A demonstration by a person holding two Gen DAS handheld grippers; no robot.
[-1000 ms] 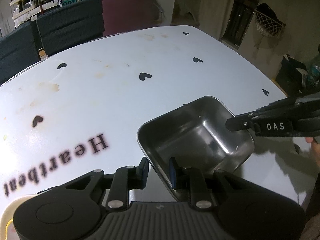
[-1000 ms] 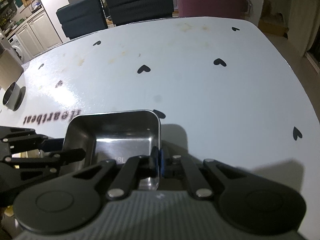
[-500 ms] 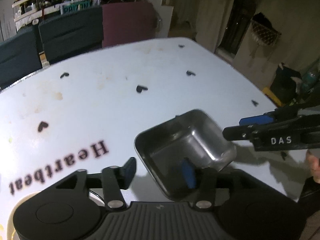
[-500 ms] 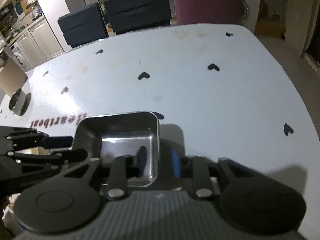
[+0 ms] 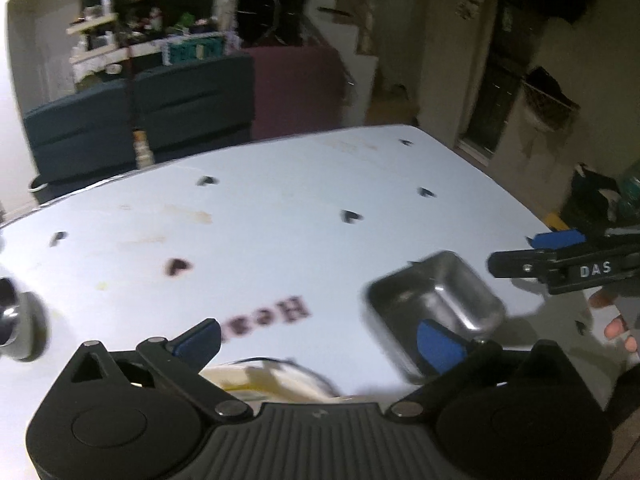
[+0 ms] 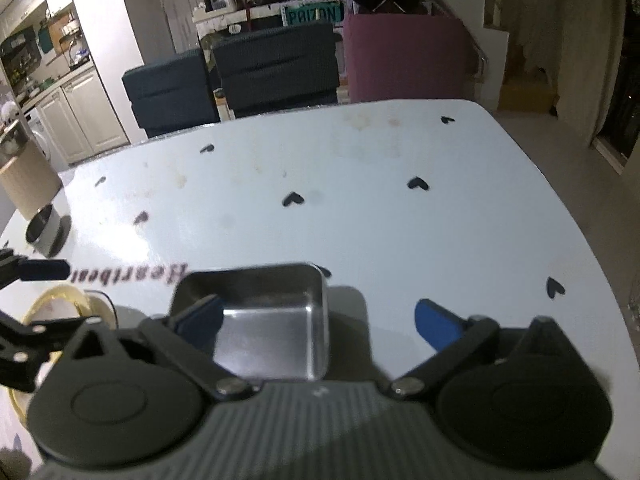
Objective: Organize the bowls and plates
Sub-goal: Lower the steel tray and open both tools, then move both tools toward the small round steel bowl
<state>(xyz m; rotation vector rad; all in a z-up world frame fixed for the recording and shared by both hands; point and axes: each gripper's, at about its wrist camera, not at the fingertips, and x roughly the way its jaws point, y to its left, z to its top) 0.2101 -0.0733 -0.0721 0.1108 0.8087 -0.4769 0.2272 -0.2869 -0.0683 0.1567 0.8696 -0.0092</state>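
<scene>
Right wrist view: a square steel bowl [image 6: 264, 320] rests released on the white bench [image 6: 360, 220]. Both claws, right claw [image 6: 320, 322] and left claw [image 5: 316, 342], have just spread wide, empty; fetching another dish likely comes next.

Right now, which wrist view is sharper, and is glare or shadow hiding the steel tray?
Left wrist view: motion-blurred, the steel tray and the table lettering smeared. Right wrist view: sharper, with soft glare on the tray floor and a grey shadow beside it; the rim reads clearly. Both show fisheye bending at the edges.
</scene>
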